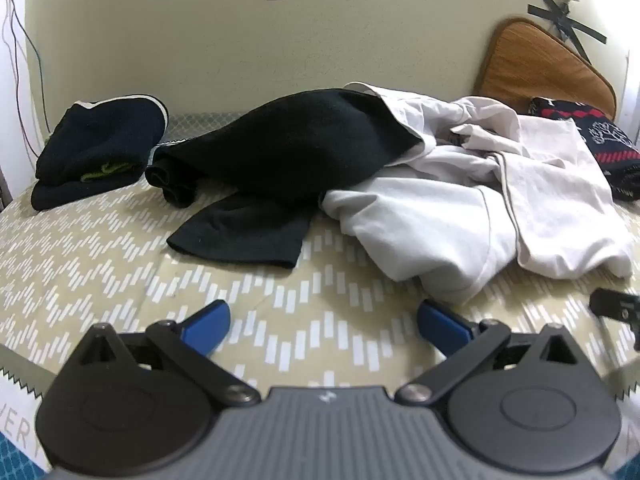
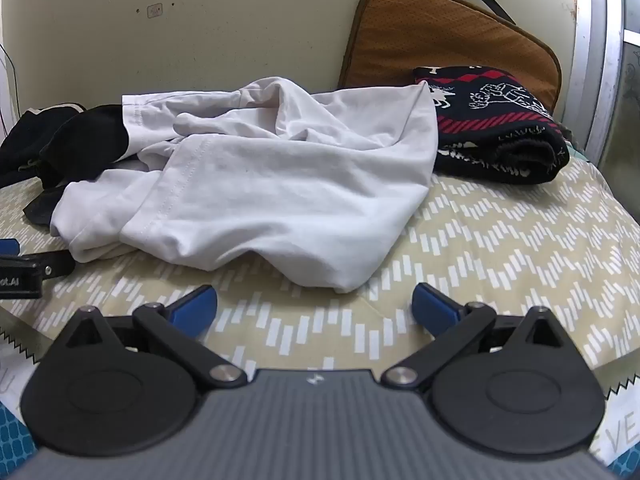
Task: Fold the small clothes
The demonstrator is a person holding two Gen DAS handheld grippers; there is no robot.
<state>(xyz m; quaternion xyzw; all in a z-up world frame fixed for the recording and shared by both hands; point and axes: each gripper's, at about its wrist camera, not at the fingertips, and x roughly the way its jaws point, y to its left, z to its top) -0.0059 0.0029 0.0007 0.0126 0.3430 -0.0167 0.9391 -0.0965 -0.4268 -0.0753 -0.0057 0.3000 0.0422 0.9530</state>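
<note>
A crumpled white garment [image 1: 472, 204] [image 2: 260, 180] lies in a heap on the patterned beige cloth [image 1: 100, 256] [image 2: 500, 240]. A black garment [image 1: 296, 148] [image 2: 76, 140] lies crumpled to its left, partly under the white one. My left gripper [image 1: 322, 326] is open and empty, low over the cloth in front of both garments. My right gripper [image 2: 314, 310] is open and empty, just in front of the white garment's near edge. Each gripper's edge shows in the other's view: the right gripper [image 1: 616, 304] and the left gripper [image 2: 24, 272].
A folded navy garment [image 1: 96, 148] with white trim sits at the far left. A folded dark patterned sweater [image 2: 492, 128] [image 1: 592, 140] sits at the far right. A brown cushion [image 2: 448, 40] [image 1: 540, 64] leans on the cream wall behind.
</note>
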